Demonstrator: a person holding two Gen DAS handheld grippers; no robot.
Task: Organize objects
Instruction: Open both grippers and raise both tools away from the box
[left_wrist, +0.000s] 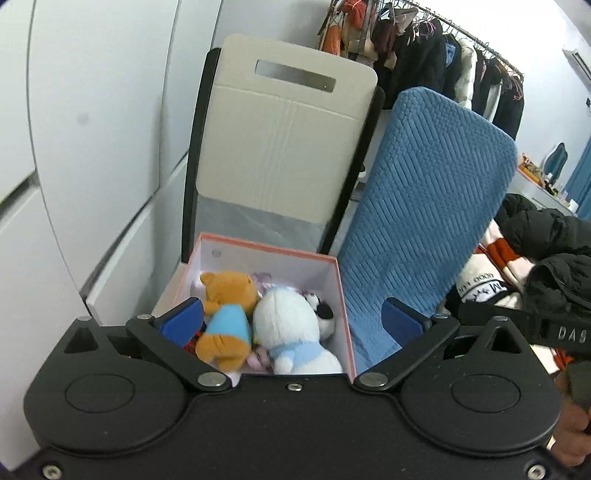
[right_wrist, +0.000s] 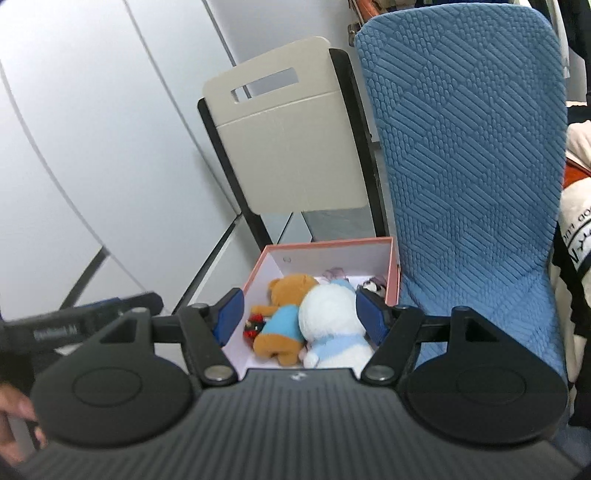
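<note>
A pink-rimmed white box (left_wrist: 273, 254) (right_wrist: 332, 245) sits on a chair seat and holds plush toys: an orange bear in a blue shirt (left_wrist: 225, 317) (right_wrist: 282, 321), a white plush with a light blue scarf (left_wrist: 291, 328) (right_wrist: 332, 325), a small black-and-white plush (left_wrist: 321, 310) (right_wrist: 373, 286) and a small red item (right_wrist: 255, 325). My left gripper (left_wrist: 291, 319) is open and empty, held above the near end of the box. My right gripper (right_wrist: 300, 317) is open and empty, also above the box. Each gripper shows at the edge of the other's view.
A cream chair back (left_wrist: 284, 136) (right_wrist: 288, 144) stands behind the box. A blue quilted chair (left_wrist: 424, 206) (right_wrist: 469, 158) is right of it. Black jackets and folded clothes (left_wrist: 546, 254) lie at the right. A clothes rack (left_wrist: 424, 48) stands behind. White wall panels (left_wrist: 92, 147) are at the left.
</note>
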